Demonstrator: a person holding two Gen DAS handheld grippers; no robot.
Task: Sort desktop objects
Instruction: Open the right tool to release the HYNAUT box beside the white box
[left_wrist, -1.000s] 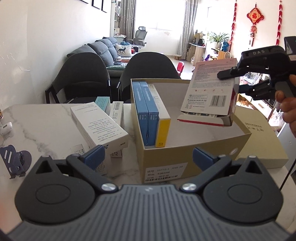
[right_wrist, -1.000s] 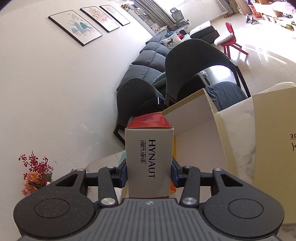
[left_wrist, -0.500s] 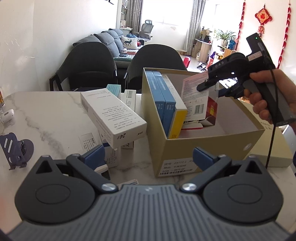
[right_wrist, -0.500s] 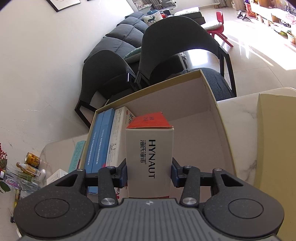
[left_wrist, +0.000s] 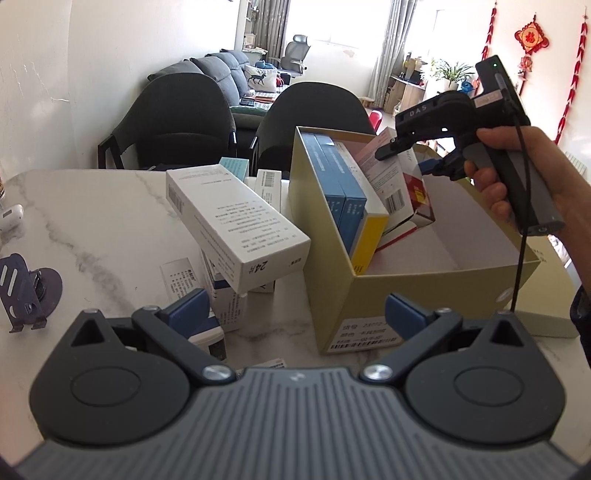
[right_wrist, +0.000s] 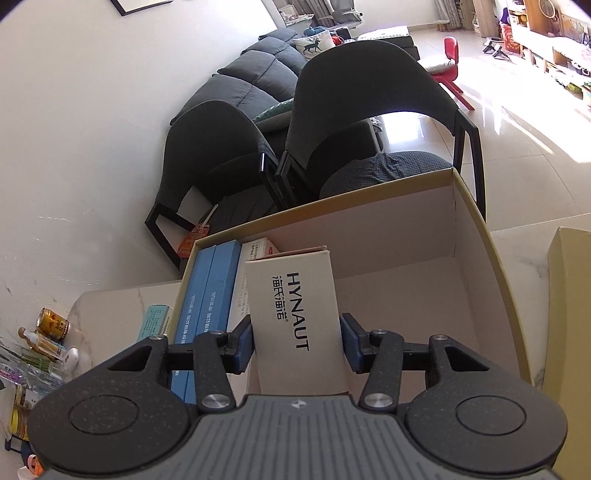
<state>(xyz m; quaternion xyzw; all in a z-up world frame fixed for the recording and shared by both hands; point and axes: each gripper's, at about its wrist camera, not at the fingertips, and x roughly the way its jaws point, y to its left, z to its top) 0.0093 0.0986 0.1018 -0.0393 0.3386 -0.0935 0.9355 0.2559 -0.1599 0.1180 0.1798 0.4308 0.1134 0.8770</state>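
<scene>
Your right gripper (right_wrist: 297, 343) has its pads spread a touch wider than the HYNAUT box (right_wrist: 295, 317), a sliver of gap on each side, so it's no longer clamped; the box sits inside the carton (right_wrist: 476, 236), leaning on the yellow-edged box (left_wrist: 369, 236) next to the two blue boxes (right_wrist: 207, 306), long axis running away from your gripper toward the carton's far wall, tilted rather than upright. Your left gripper (left_wrist: 295, 314) is wide open and empty, low over the table (left_wrist: 92, 221) in front of the carton, white boxes (left_wrist: 236, 225) stacked just left of it
</scene>
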